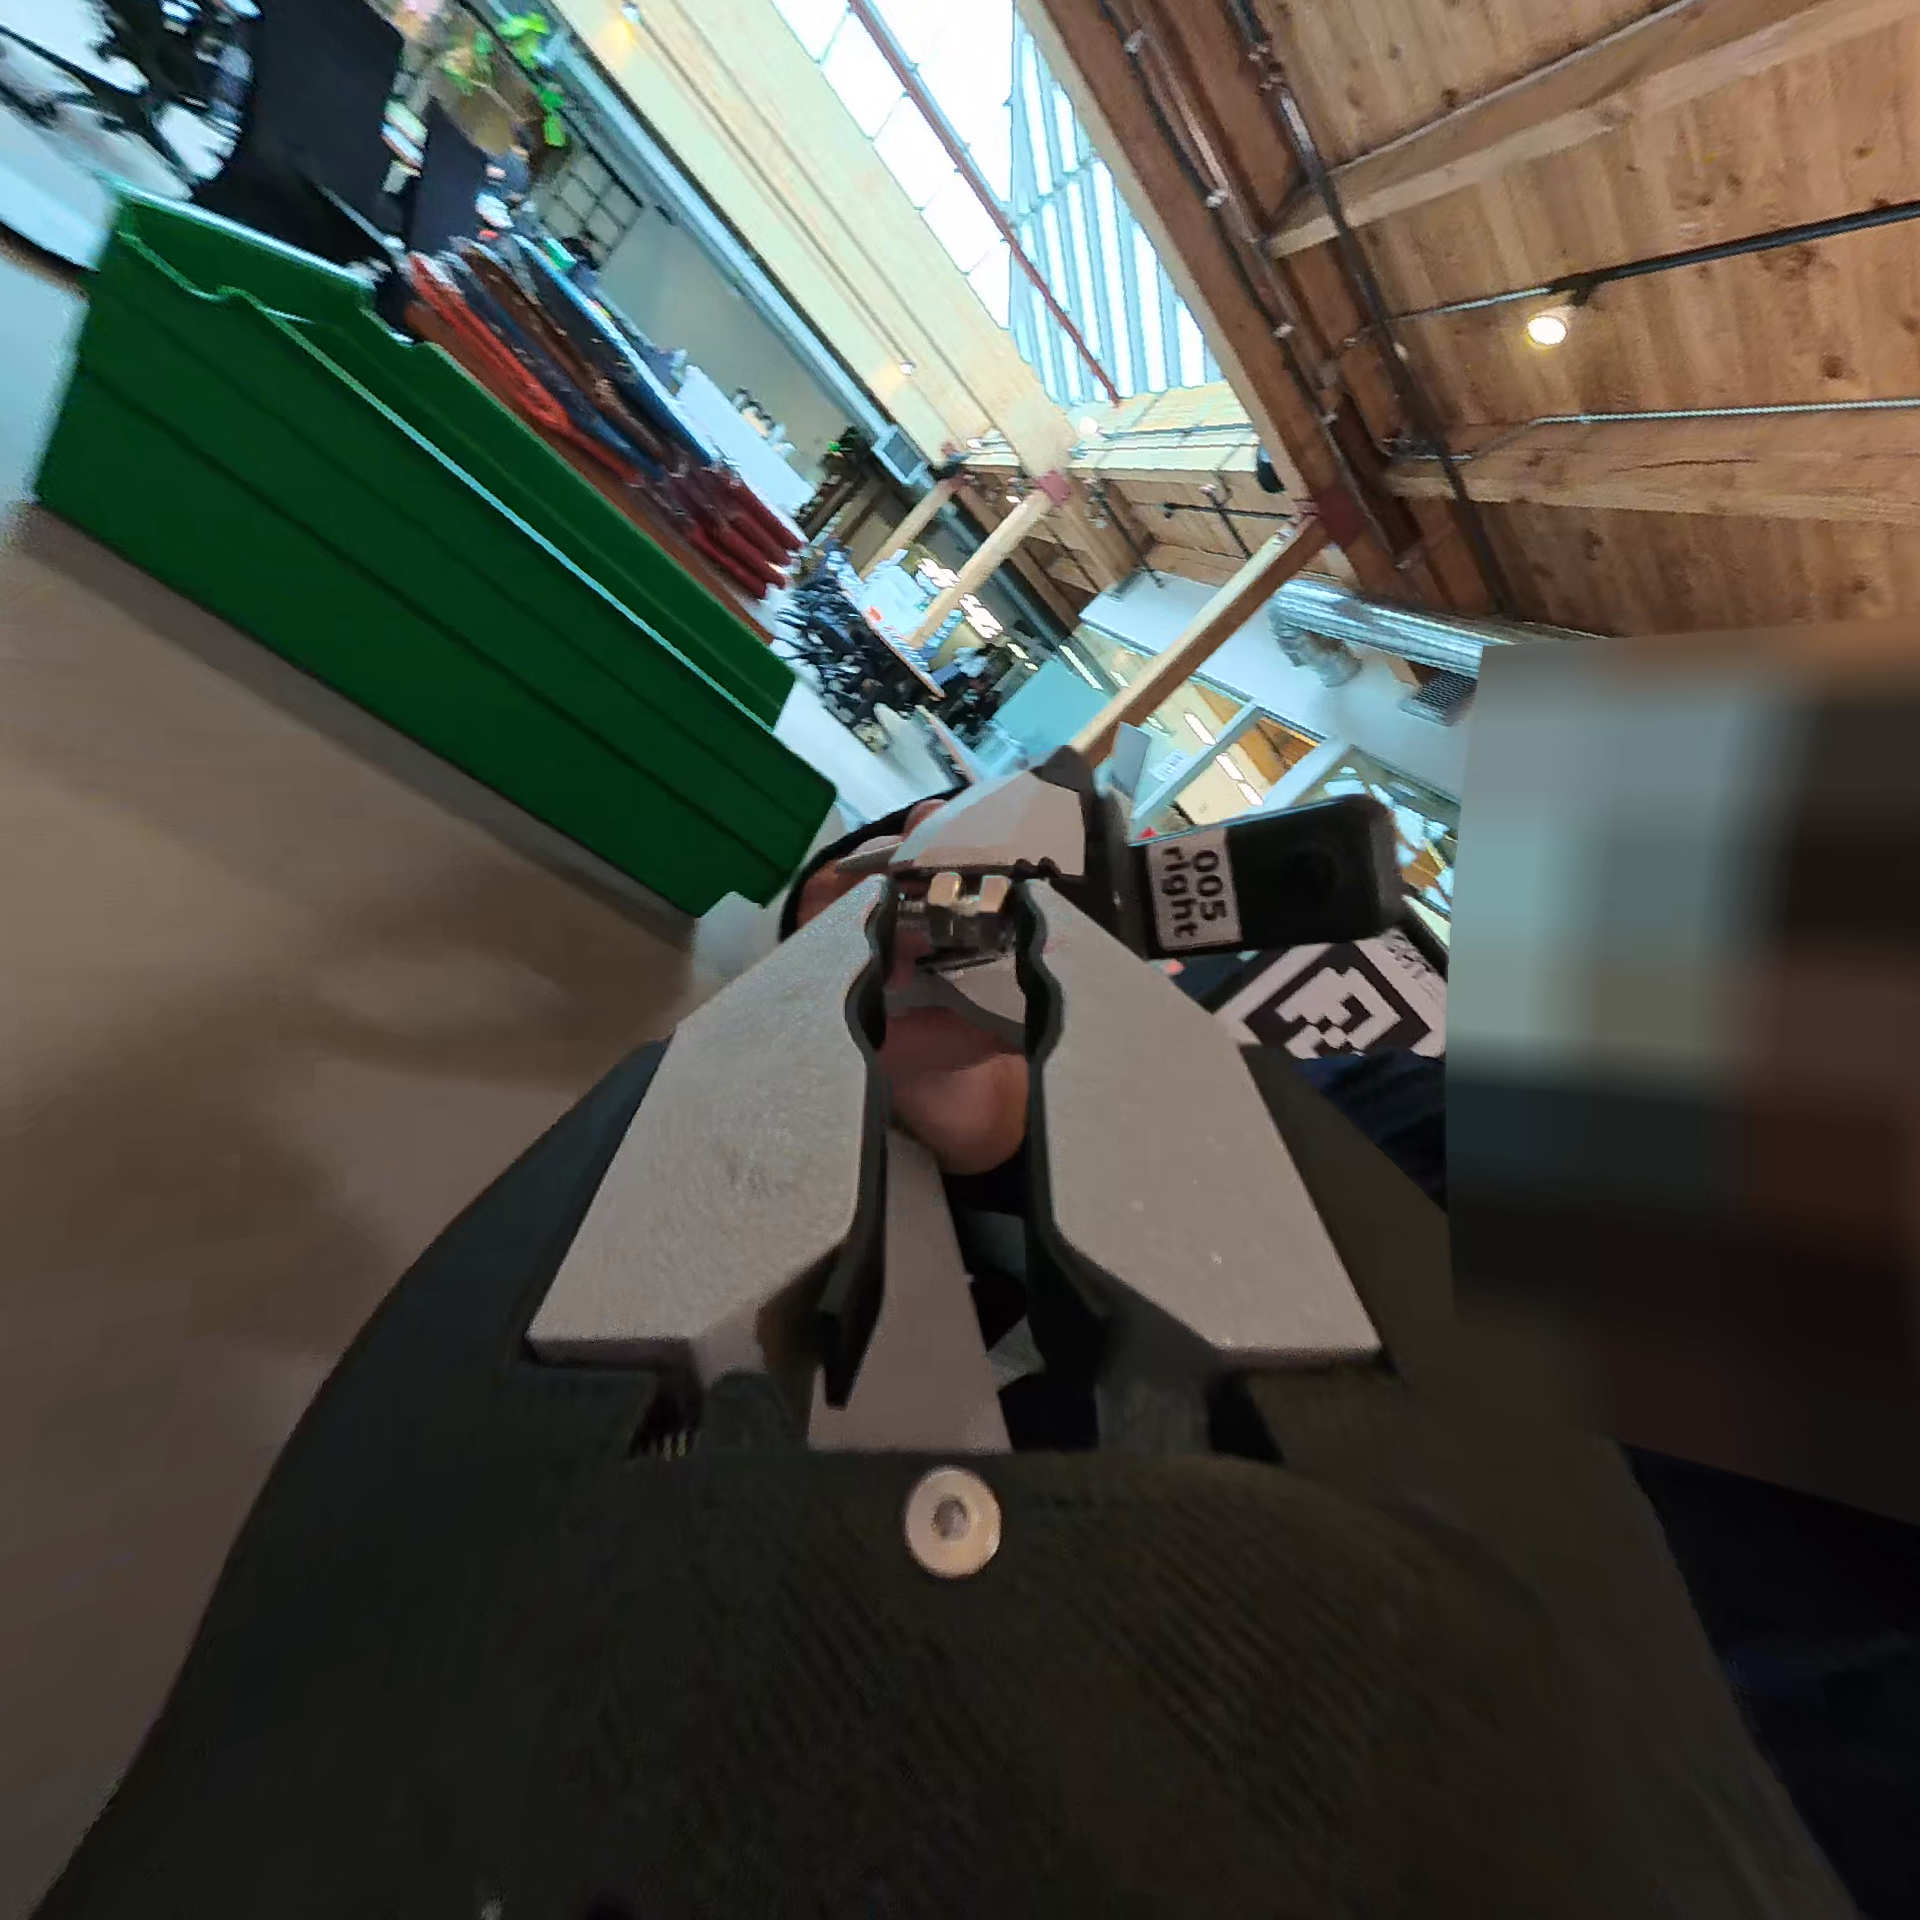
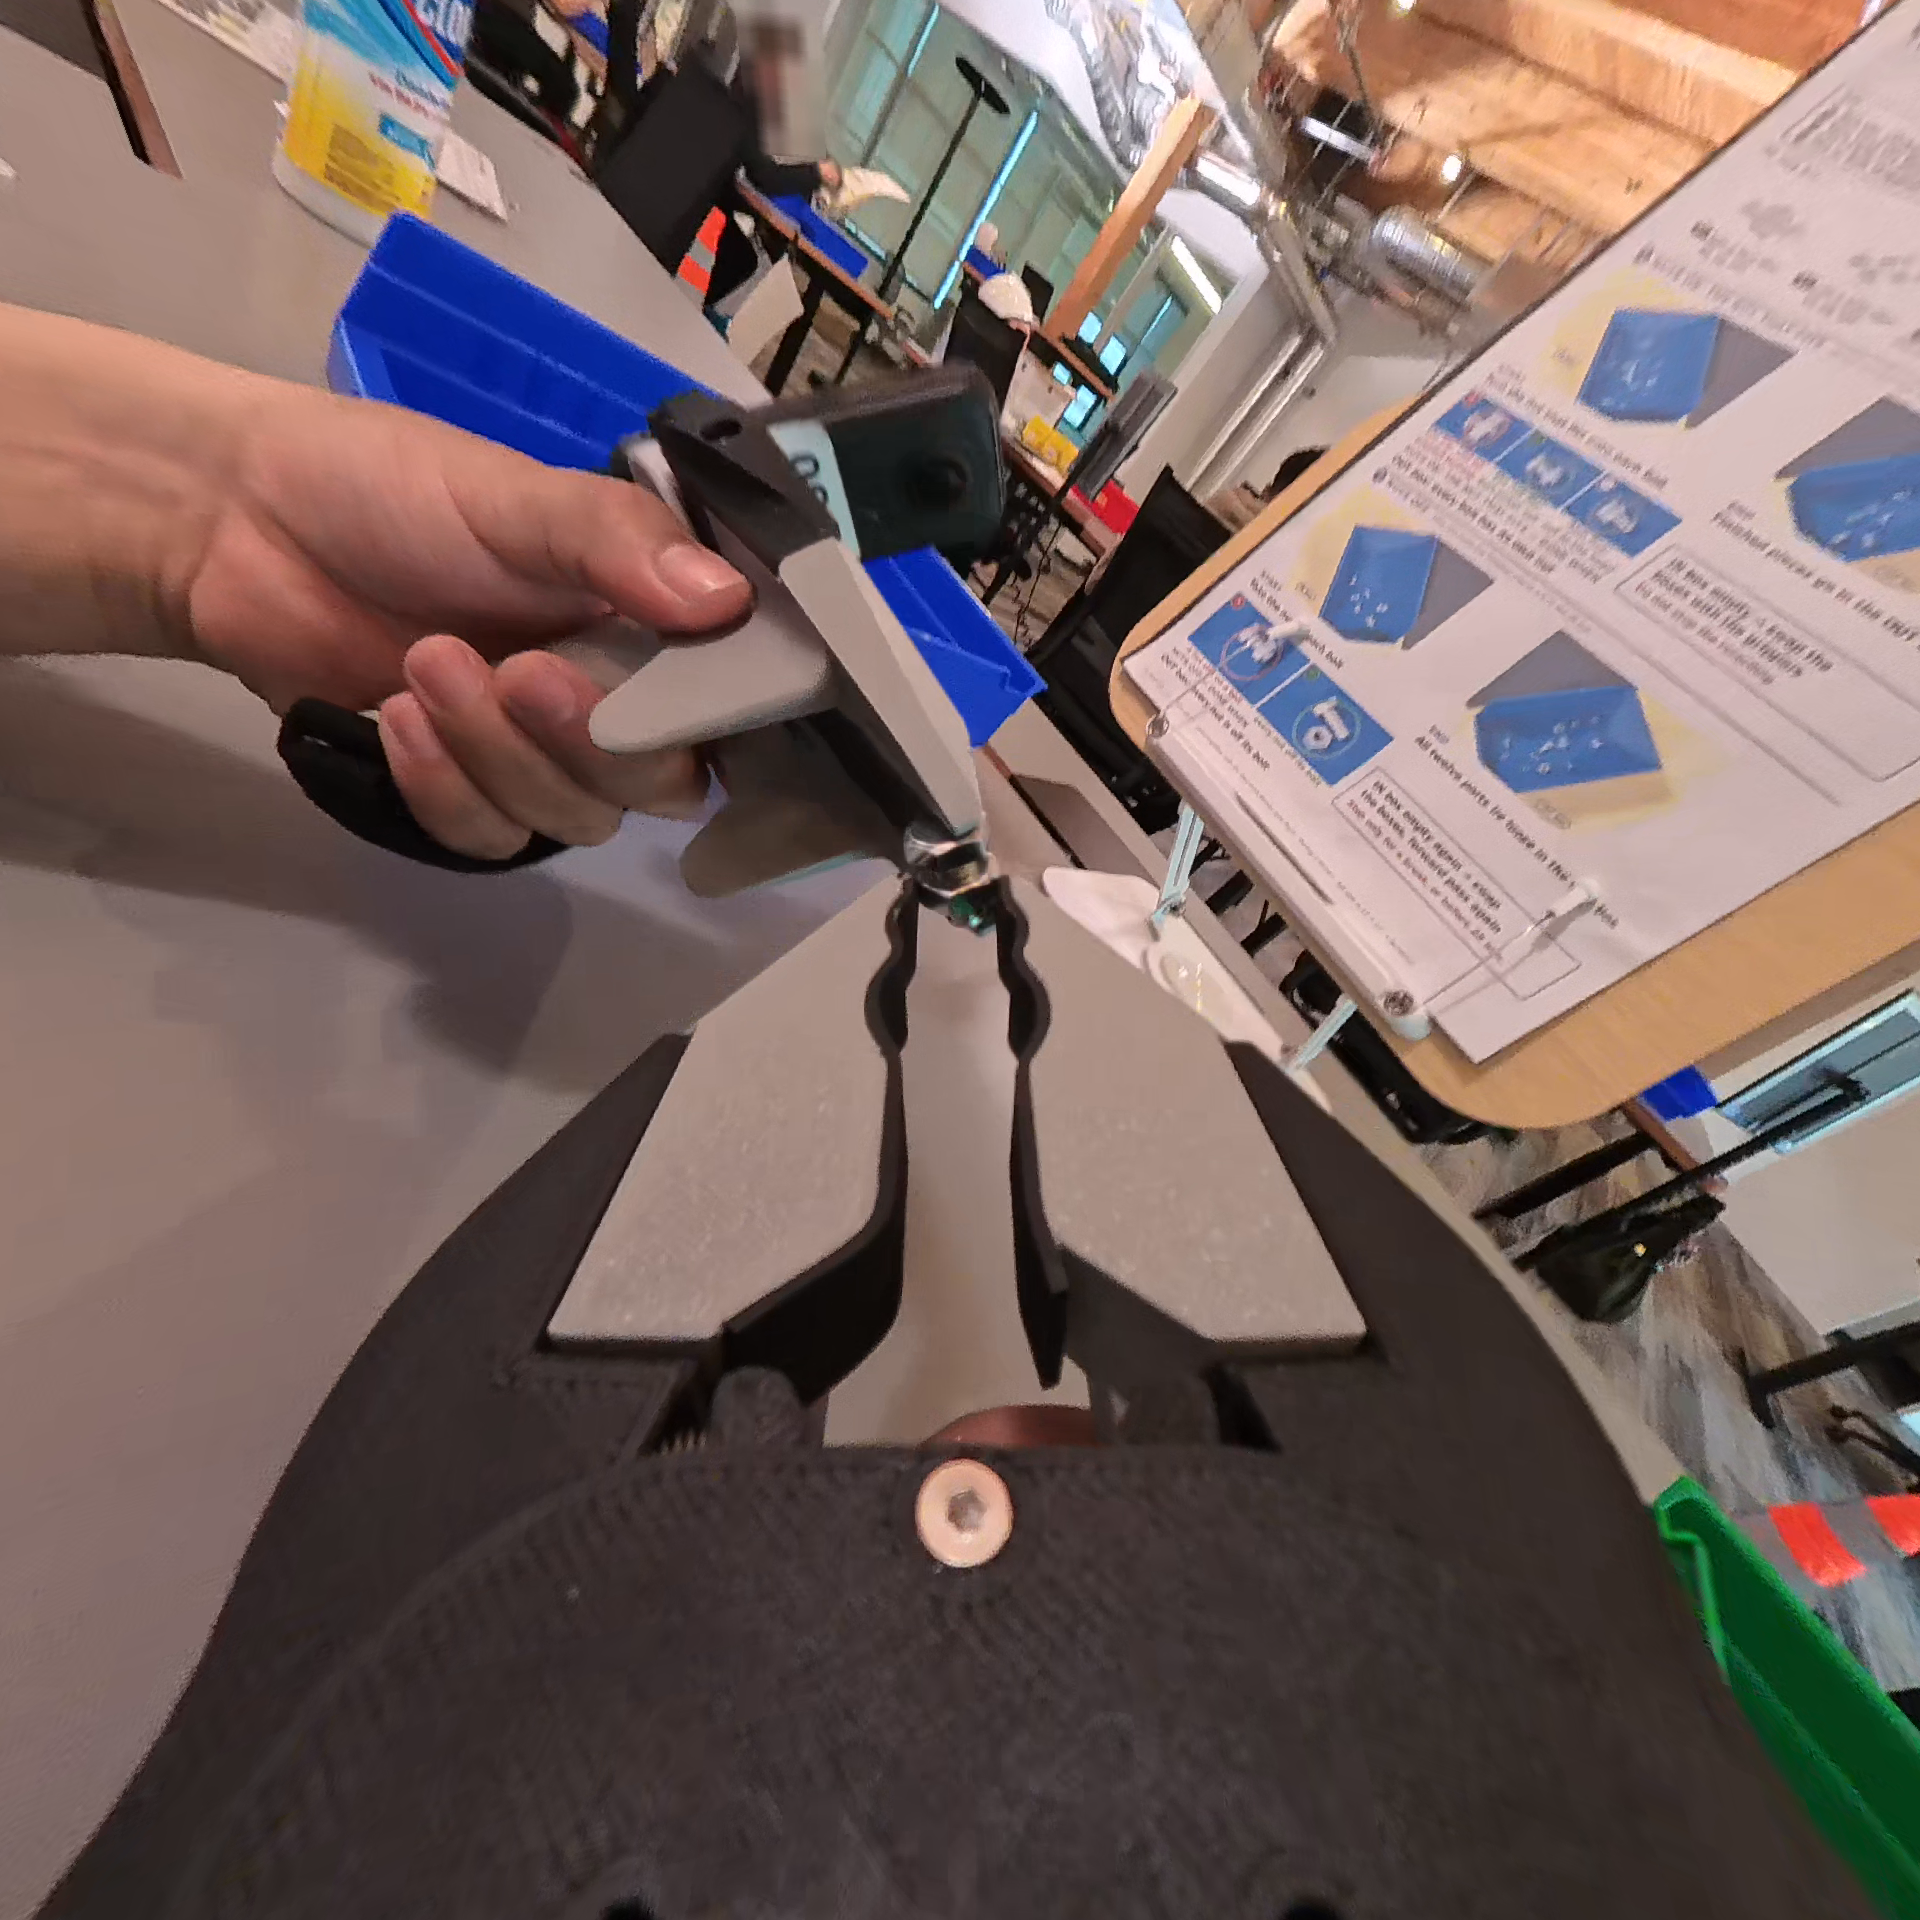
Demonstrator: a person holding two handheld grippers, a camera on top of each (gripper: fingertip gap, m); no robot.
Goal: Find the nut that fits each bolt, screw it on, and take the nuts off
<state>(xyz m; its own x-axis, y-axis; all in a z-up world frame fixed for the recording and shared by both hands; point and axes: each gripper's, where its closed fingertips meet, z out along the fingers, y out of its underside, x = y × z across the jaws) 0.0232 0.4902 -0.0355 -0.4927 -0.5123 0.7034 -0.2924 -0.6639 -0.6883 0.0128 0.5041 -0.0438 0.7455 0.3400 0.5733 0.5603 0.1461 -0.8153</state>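
Observation:
Both grippers meet tip to tip above the grey table (image 2: 208, 1039). In the left wrist view my left gripper (image 1: 958, 914) is shut on a silver hex nut (image 1: 961, 899). In the right wrist view a hand (image 2: 416, 582) holds that left gripper (image 2: 951, 831), which comes down from the upper left with the nut (image 2: 938, 857) at its tip. My right gripper (image 2: 956, 909) is shut on the small bolt (image 2: 971, 916) just under the nut; the bolt is mostly hidden. The right gripper's fingers (image 1: 987, 826) and camera show beyond the nut in the left wrist view.
Blue bins (image 2: 499, 364) stand on the table behind the left gripper. A green bin (image 1: 416, 582) is to the left in the left wrist view, and a green rim (image 2: 1787, 1662) shows low right. An instruction board (image 2: 1558, 623) leans at the right. A wipes canister (image 2: 364, 114) stands far back.

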